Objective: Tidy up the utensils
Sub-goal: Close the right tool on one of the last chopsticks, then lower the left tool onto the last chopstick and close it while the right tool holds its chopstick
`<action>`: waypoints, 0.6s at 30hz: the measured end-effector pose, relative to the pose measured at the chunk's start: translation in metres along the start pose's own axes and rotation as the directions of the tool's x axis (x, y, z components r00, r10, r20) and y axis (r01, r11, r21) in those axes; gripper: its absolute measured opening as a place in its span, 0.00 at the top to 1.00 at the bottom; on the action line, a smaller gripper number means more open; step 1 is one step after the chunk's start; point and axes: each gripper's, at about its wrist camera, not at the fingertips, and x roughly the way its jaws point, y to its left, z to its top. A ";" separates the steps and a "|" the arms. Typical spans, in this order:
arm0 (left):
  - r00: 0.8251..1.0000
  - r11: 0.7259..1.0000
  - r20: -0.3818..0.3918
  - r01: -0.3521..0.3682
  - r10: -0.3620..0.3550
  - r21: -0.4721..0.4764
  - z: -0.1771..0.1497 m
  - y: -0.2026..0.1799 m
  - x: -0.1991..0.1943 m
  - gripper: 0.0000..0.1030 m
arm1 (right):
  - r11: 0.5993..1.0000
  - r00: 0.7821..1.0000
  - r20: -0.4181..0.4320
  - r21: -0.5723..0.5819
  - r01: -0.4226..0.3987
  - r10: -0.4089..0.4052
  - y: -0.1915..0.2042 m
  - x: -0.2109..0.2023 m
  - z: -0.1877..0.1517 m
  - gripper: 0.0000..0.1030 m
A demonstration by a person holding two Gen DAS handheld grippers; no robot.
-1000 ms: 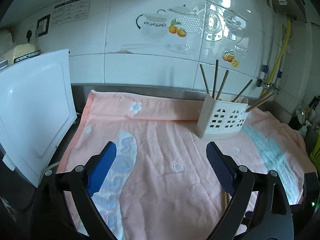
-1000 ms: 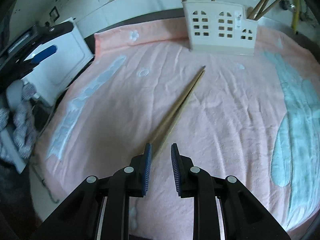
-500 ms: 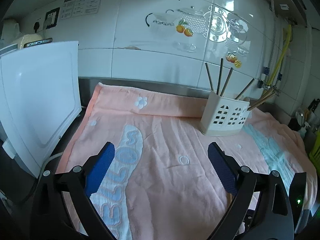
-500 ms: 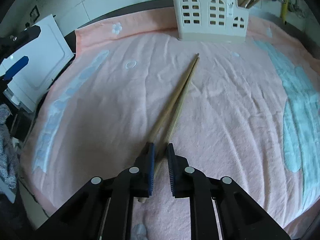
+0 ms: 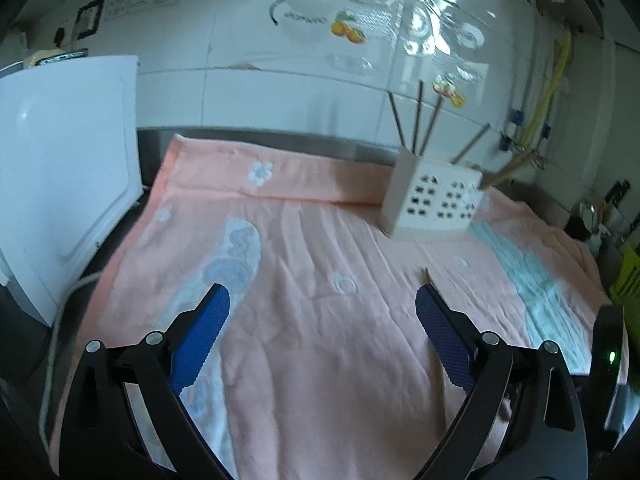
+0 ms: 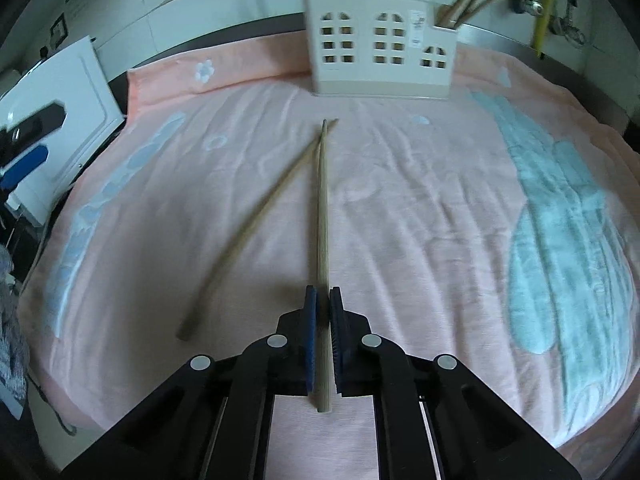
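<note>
My right gripper (image 6: 323,294) is shut on a wooden chopstick (image 6: 321,208) that points forward toward the white utensil holder (image 6: 380,48). A second chopstick (image 6: 256,224) lies loose on the pink towel (image 6: 420,208), its far tip touching the held one. The holder (image 5: 434,204) stands at the back of the towel with several chopsticks upright in it. My left gripper (image 5: 320,304) is open and empty above the towel (image 5: 312,264), left of the holder.
A white appliance (image 5: 60,160) stands at the towel's left edge, with a cable beside it. A tiled wall (image 5: 280,80) and a yellow hose (image 5: 556,76) lie behind. My left gripper also shows at the far left of the right wrist view (image 6: 28,152).
My right gripper closed on one chopstick and swung it apart from the other, so the pair now forms a V. My left gripper drifted a little, staying open.
</note>
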 end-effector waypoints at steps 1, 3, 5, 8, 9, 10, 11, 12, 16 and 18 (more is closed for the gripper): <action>1.000 1.000 -0.006 0.007 -0.007 0.003 -0.004 -0.003 0.001 0.10 | 1.000 1.000 0.002 0.007 -0.007 0.007 -0.005 -0.001 -0.001 0.94; 0.999 1.000 -0.025 0.029 -0.029 0.005 -0.011 -0.008 0.003 0.10 | 1.000 1.000 0.007 0.007 -0.007 0.007 -0.009 -0.001 -0.002 0.94; 0.998 0.999 -0.045 0.044 -0.044 0.009 -0.018 -0.013 0.006 0.11 | 1.000 1.000 0.012 0.009 -0.020 0.020 -0.014 -0.002 -0.004 0.93; 0.996 0.998 -0.070 0.054 -0.052 0.026 -0.029 -0.023 0.010 0.11 | 0.999 0.999 0.023 0.021 -0.038 0.038 -0.017 -0.002 -0.008 0.93; 0.995 0.998 -0.077 0.059 -0.056 0.027 -0.032 -0.025 0.011 0.11 | 0.999 0.999 0.027 0.021 -0.039 0.039 -0.016 -0.003 -0.009 0.93; 0.994 0.997 -0.087 0.068 -0.066 0.026 -0.036 -0.027 0.013 0.11 | 0.999 0.999 0.031 0.016 -0.039 0.038 -0.016 -0.003 -0.009 0.93; 0.992 0.997 -0.098 0.076 -0.073 0.024 -0.039 -0.029 0.014 0.11 | 0.999 0.999 0.035 0.010 -0.037 0.037 -0.015 -0.003 -0.010 0.93; 0.991 0.996 -0.107 0.083 -0.080 0.022 -0.042 -0.032 0.016 0.11 | 0.999 0.999 0.038 0.009 -0.039 0.038 -0.015 -0.003 -0.010 0.93; 0.984 0.993 -0.138 0.115 -0.111 0.020 -0.053 -0.042 0.023 0.16 | 0.999 0.998 0.056 -0.026 -0.021 0.023 -0.011 -0.004 -0.013 0.94; 0.979 0.991 -0.157 0.133 -0.127 0.030 -0.058 -0.050 0.027 0.20 | 0.999 0.998 0.064 -0.041 -0.018 0.020 -0.010 -0.005 -0.015 0.94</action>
